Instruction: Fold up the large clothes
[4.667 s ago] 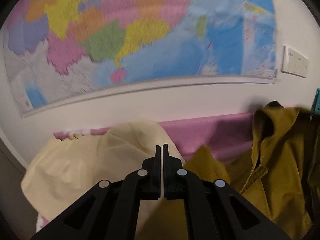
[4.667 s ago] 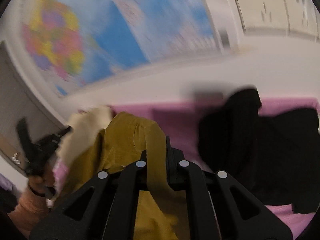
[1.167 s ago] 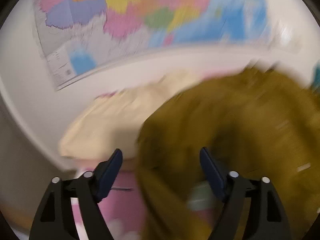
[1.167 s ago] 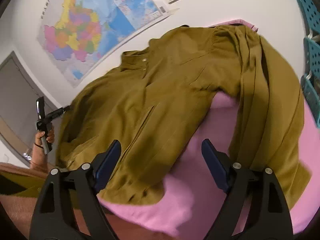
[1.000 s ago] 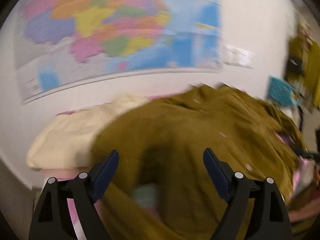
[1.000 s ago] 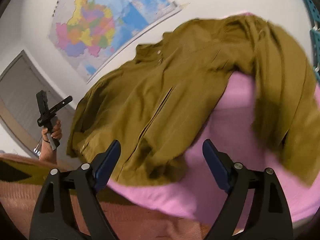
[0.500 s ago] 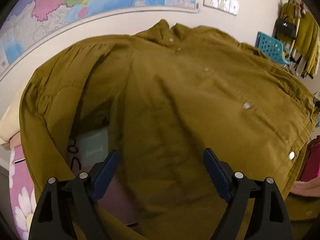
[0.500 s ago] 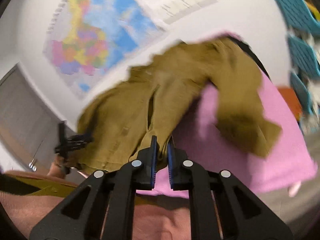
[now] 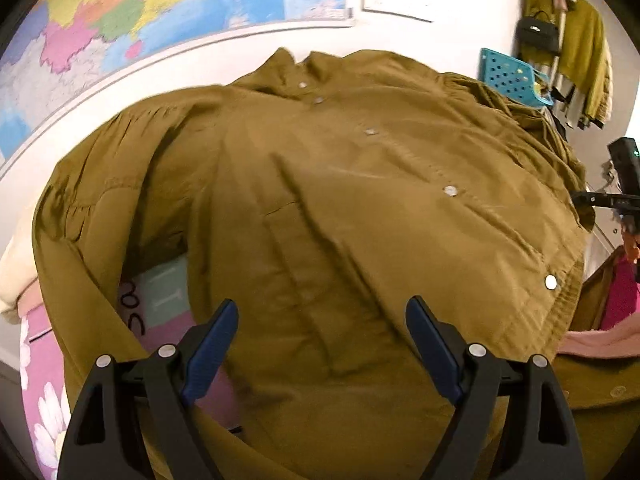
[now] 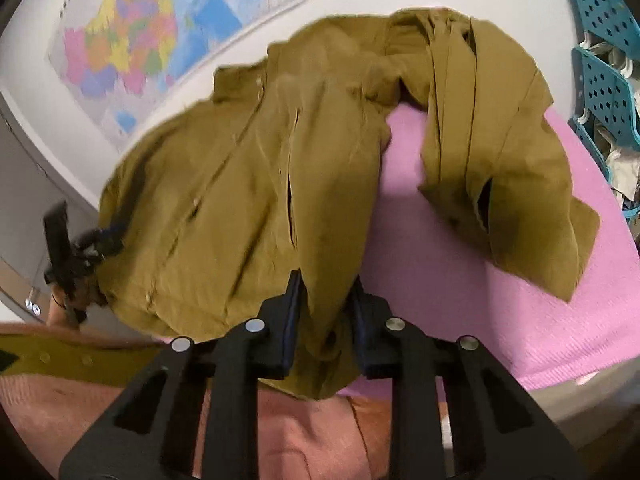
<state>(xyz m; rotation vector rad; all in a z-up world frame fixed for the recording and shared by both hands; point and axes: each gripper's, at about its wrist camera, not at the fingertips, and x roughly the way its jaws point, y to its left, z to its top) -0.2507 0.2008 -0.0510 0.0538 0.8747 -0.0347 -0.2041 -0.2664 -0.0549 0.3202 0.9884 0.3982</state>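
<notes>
Pink bedding (image 10: 460, 280) on a bed is seen beneath a wall map (image 9: 160, 8), and an olive-brown shirt (image 9: 340, 200) is spread across it, button front up, with its collar toward the wall. One sleeve (image 10: 500, 140) is draped in folds over the pink cover at the far side.

The left tool (image 9: 322, 344) is held wide apart just above the lower front of the shirt; cloth is seen between its blue pads (image 9: 210, 344), but nothing is pressed by them.

A bunched fold of the shirt's hem is caught between the fingers of the right tool (image 10: 324, 320), whose jaws are opening from a narrow gap while the fabric is still touched on both sides.

A cream garment (image 9: 16, 264) is seen at the left edge, and teal baskets (image 10: 600, 60) stand at the right.
</notes>
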